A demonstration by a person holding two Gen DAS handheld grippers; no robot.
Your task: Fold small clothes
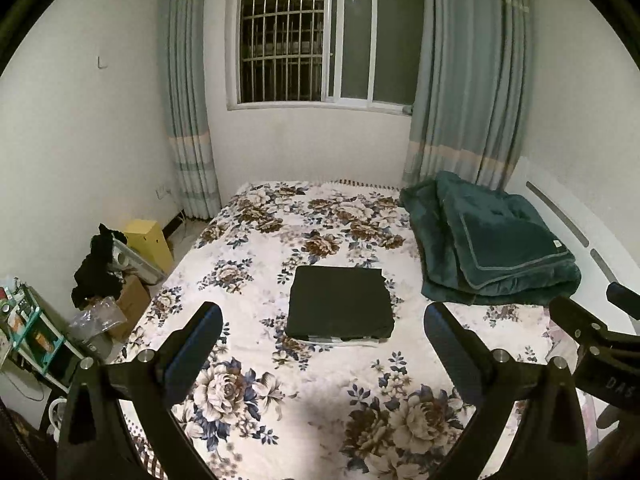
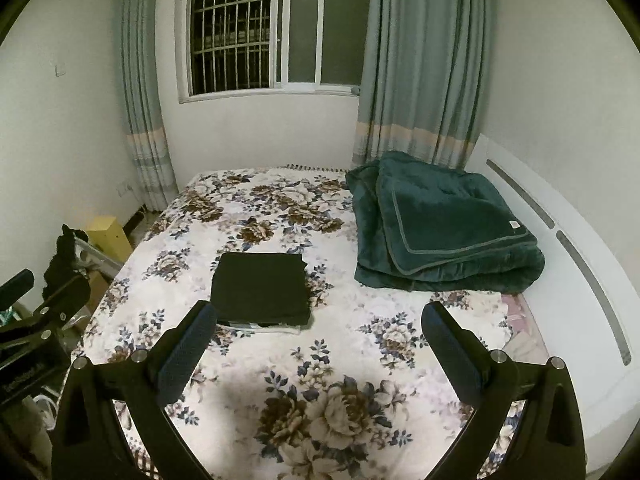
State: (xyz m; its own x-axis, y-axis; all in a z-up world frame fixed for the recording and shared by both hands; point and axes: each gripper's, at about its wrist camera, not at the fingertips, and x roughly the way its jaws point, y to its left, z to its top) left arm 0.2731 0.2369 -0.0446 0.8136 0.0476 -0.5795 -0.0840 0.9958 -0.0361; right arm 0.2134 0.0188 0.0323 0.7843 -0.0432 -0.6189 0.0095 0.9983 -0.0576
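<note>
1. Left wrist view takes in the room first: a bedroom with white walls, a barred window dark with night, and grey-blue curtains hanging at both sides of it.
2. Filling the floor is the bed, its floral bedspread flat and smooth over the near half, which leaves plenty of bare surface for working.
3. Against the far right corner of the bed lies a bulky dark green blanket, folded, well apart from the task's thing.
4. Off the left edge of the bed is clutter: cardboard boxes, a yellow box and a black garment draped over something.
5. Near the middle of the bed rests the folded black garment, a squarish packet with a thin strip of paler cloth showing beneath its near edge; whether that strip is a second piece or a lining I cannot tell.
6. Its slightly longer axis seems to run from the near edge toward the window.
7. The left gripper has its jaws spread wide and empty, and the packet lies straight ahead between its fingers, beyond their tips.
8. The right gripper is likewise spread and empty; from it the packet sits ahead and to the left, by its left finger.
9. Judging by this, the left gripper is better lined up.
</note>
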